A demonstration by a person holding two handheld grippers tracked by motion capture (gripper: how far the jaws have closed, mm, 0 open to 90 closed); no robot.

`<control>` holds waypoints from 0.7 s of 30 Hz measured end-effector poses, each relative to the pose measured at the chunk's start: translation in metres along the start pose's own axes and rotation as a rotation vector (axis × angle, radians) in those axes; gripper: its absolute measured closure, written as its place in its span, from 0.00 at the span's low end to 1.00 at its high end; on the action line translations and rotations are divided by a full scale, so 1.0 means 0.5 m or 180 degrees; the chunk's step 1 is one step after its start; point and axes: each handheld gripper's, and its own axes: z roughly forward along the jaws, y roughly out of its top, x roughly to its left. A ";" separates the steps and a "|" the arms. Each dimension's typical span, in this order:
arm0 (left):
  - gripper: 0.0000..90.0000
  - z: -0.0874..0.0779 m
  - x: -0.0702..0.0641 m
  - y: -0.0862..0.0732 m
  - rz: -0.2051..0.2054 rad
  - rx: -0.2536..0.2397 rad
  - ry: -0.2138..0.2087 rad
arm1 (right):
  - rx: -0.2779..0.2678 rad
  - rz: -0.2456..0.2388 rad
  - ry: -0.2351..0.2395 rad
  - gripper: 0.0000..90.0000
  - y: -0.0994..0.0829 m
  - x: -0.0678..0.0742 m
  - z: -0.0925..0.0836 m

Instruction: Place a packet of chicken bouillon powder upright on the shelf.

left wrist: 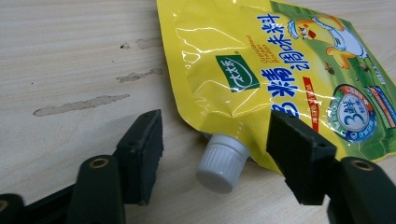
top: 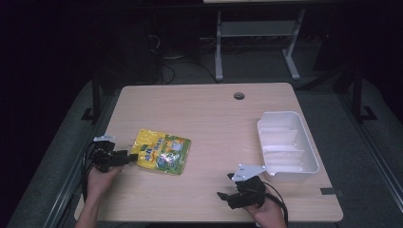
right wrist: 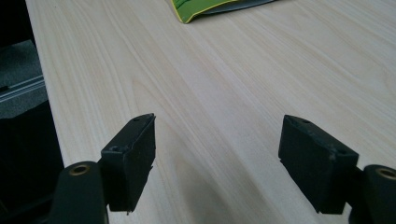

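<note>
A yellow and green spouted pouch (top: 161, 151) lies flat on the left part of the wooden table (top: 214, 118). Its white screw cap (left wrist: 222, 161) points toward my left gripper (top: 129, 157). In the left gripper view the pouch (left wrist: 280, 70) lies just ahead, and the left gripper (left wrist: 217, 135) stands open with the cap between its jaws, neither pad touching it. My right gripper (top: 223, 197) is held near the table's front edge, right of centre. In its own view the right gripper (right wrist: 217, 126) is open over bare wood, with a corner of the pouch (right wrist: 210, 7) far ahead.
A white plastic bin (top: 260, 137) with ribbed dividers stands at the table's right side, just beyond my right gripper. A round cable hole (top: 239, 96) sits near the far edge. Dried stains (left wrist: 79, 105) mark the wood left of the pouch.
</note>
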 end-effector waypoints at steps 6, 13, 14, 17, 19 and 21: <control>0.46 0.003 -0.002 0.000 -0.0001 0.0022 -0.0063 | -0.0037 -0.0013 -0.0001 0.29 0.000 0.001 -0.004; 0.47 0.006 -0.003 0.000 -0.0007 0.0050 -0.0052 | -0.0070 -0.0014 0.0014 0.29 0.001 0.003 -0.006; 0.48 0.007 -0.003 -0.001 0.0001 0.0048 -0.0038 | -0.0074 -0.0023 0.0014 0.29 0.001 0.004 -0.005; 0.54 0.006 -0.003 -0.002 0.0030 0.0055 -0.0027 | -0.0078 -0.0030 0.0018 0.29 0.002 0.005 -0.005; 0.57 0.007 -0.004 -0.003 0.0064 0.0074 -0.0031 | -0.0080 -0.0034 0.0026 0.29 0.002 0.006 -0.005; 0.58 0.008 -0.006 -0.003 0.0065 0.0082 -0.0030 | -0.0092 -0.0037 0.0027 0.29 0.002 0.007 -0.006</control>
